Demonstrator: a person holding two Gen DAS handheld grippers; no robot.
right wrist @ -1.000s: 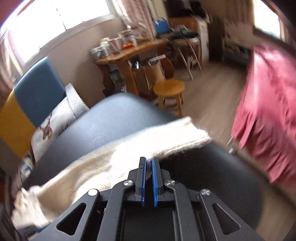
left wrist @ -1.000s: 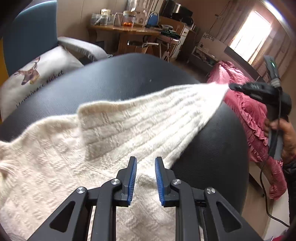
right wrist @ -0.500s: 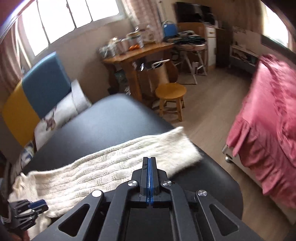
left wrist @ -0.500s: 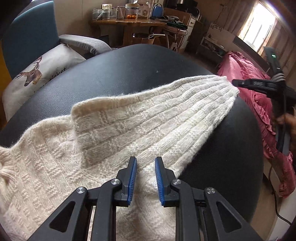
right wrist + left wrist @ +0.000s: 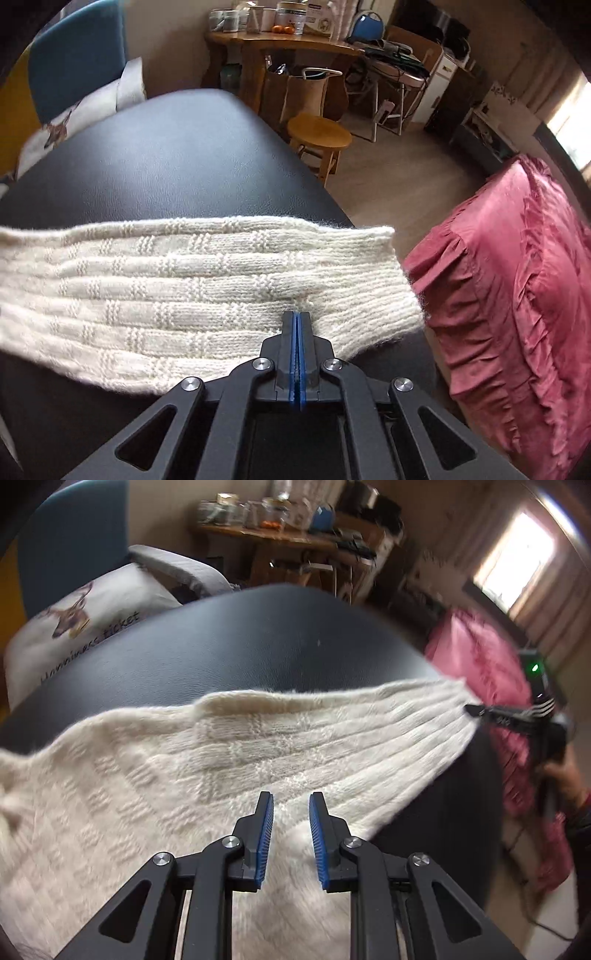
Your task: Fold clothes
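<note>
A cream knitted sweater (image 5: 155, 775) lies on a black padded table (image 5: 258, 642). One sleeve (image 5: 207, 280) stretches out to the right, its cuff near the table's right edge. My left gripper (image 5: 291, 801) is open, low over the sweater where the sleeve joins the body. My right gripper (image 5: 296, 316) has its jaws together at the sleeve's near edge beside the cuff; whether knit is pinched between them is hidden. In the left wrist view the right gripper (image 5: 476, 710) touches the cuff end.
A pink ruffled bedspread (image 5: 517, 266) lies right of the table. A round wooden stool (image 5: 319, 131) and a cluttered wooden table (image 5: 280, 40) stand beyond. A blue armchair with a deer cushion (image 5: 85, 609) sits at the far left.
The right gripper has dropped from above the sleeve down onto its near edge by the cuff. The sleeve now lies flatter and straighter. The left gripper stays open over the sweater.
</note>
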